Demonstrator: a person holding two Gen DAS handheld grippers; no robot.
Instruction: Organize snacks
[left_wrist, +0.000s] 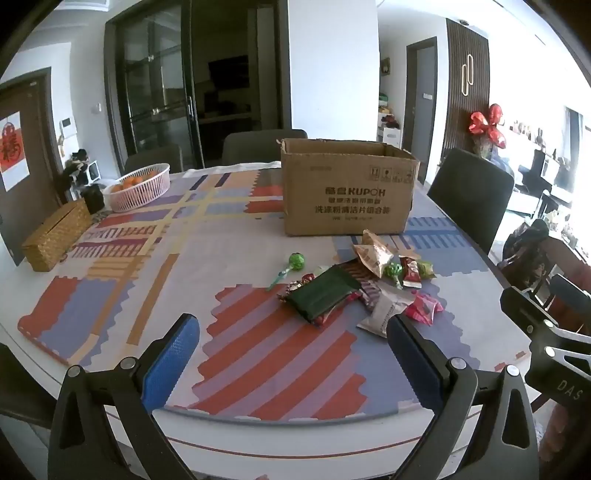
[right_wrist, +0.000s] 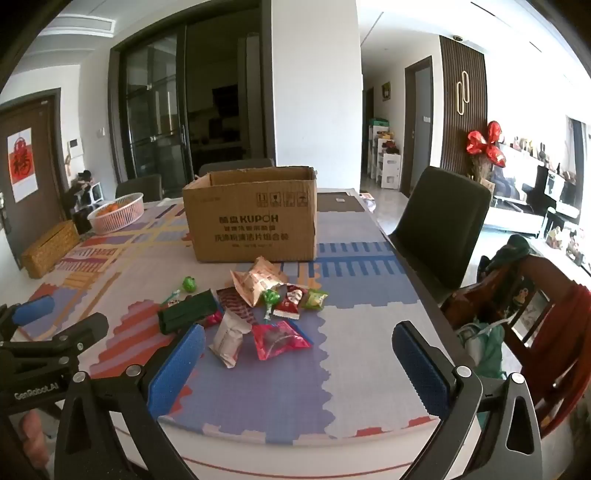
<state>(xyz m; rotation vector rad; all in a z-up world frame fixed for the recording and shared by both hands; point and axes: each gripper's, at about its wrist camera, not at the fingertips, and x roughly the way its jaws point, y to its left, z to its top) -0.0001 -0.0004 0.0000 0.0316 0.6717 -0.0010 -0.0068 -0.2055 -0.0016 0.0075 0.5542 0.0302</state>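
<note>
A pile of snacks lies on the patterned table mat in front of an open cardboard box (left_wrist: 347, 192) (right_wrist: 255, 218). The pile holds a dark green packet (left_wrist: 323, 295) (right_wrist: 188, 310), a tan packet (left_wrist: 373, 258) (right_wrist: 258, 284), a white packet (left_wrist: 384, 310) (right_wrist: 229, 339), a pink packet (left_wrist: 424, 308) (right_wrist: 279, 338) and small wrapped sweets. A green lollipop (left_wrist: 295, 262) (right_wrist: 189, 283) lies apart to the left. My left gripper (left_wrist: 295, 328) is open and empty, short of the pile. My right gripper (right_wrist: 299, 339) is open and empty, near the pink packet.
A pink basket of oranges (left_wrist: 140, 186) (right_wrist: 116, 212) and a woven box (left_wrist: 55, 234) (right_wrist: 50, 247) stand at the far left. Dark chairs (left_wrist: 469, 192) (right_wrist: 439, 225) ring the table (left_wrist: 280, 439). A wooden chair with clothes (right_wrist: 528, 310) stands at the right.
</note>
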